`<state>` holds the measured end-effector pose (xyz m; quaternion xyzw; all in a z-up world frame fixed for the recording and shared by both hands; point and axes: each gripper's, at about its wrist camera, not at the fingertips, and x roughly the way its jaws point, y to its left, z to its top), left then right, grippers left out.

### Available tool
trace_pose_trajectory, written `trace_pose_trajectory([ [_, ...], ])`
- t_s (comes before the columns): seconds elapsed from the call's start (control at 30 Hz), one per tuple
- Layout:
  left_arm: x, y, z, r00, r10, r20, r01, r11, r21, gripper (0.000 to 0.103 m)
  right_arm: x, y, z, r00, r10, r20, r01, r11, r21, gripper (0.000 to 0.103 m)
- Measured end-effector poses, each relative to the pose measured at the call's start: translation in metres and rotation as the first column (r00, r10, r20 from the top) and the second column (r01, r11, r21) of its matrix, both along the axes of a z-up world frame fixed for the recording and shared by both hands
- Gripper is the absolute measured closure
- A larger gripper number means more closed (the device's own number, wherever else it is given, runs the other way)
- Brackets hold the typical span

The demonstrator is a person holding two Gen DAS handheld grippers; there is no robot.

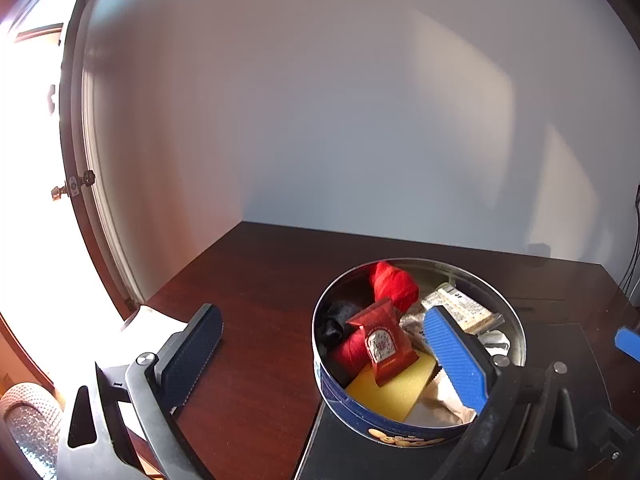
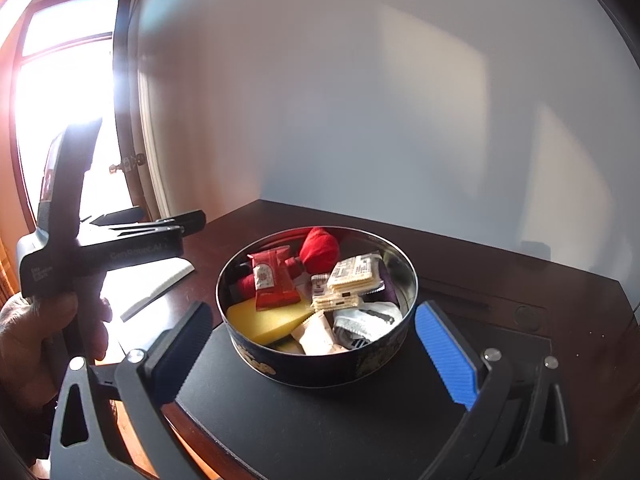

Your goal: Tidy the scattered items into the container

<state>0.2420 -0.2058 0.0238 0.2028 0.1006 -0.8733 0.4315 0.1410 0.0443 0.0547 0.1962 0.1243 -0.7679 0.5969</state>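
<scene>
A round blue tin (image 1: pixel 516 320) (image 2: pixel 412 280) stands on a black mat (image 2: pixel 320 420). It holds red thread balls (image 1: pixel 394 282), a red packet (image 2: pixel 274 280), a yellow sponge (image 1: pixel 394 394), cracker packs (image 2: pixel 354 274) and white sachets (image 2: pixel 320 334). My left gripper (image 1: pixel 323 313) hovers open over the tin's left side, its blue finger (image 1: pixel 456 356) above the contents and its dark finger (image 1: pixel 192 352) outside, to the left of the tin. My right gripper (image 2: pixel 314 310) is open in front of the tin, one finger to each side of it. Both are empty.
The dark wooden table (image 1: pixel 260 264) meets a pale wall behind and on the left. A white pad (image 2: pixel 160 284) lies at the table's left edge beside a bright window. A person's hand (image 2: pixel 24 320) holds the left gripper's handle. Cables (image 1: pixel 634 272) hang at the far right.
</scene>
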Motion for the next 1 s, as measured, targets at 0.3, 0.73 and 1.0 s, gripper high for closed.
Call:
trace_pose_trajectory([
  [0.3,0.0,0.005,0.006,1.0,-0.011,-0.017,0.01,0.999,-0.049,0.001,0.001,-0.001,-0.003,1.0,0.001,0.007,-0.001,1.0,0.006,0.0],
  [0.73,-0.003,0.001,0.001,0.999,-0.03,-0.027,0.029,0.999,-0.033,0.001,-0.001,-0.008,-0.009,1.0,0.003,0.023,-0.004,1.0,0.016,0.0],
  [1.0,-0.004,0.001,0.001,0.997,-0.063,-0.042,0.062,0.998,-0.03,0.001,0.0,-0.013,-0.012,0.999,0.008,0.031,-0.009,1.0,0.027,0.0],
])
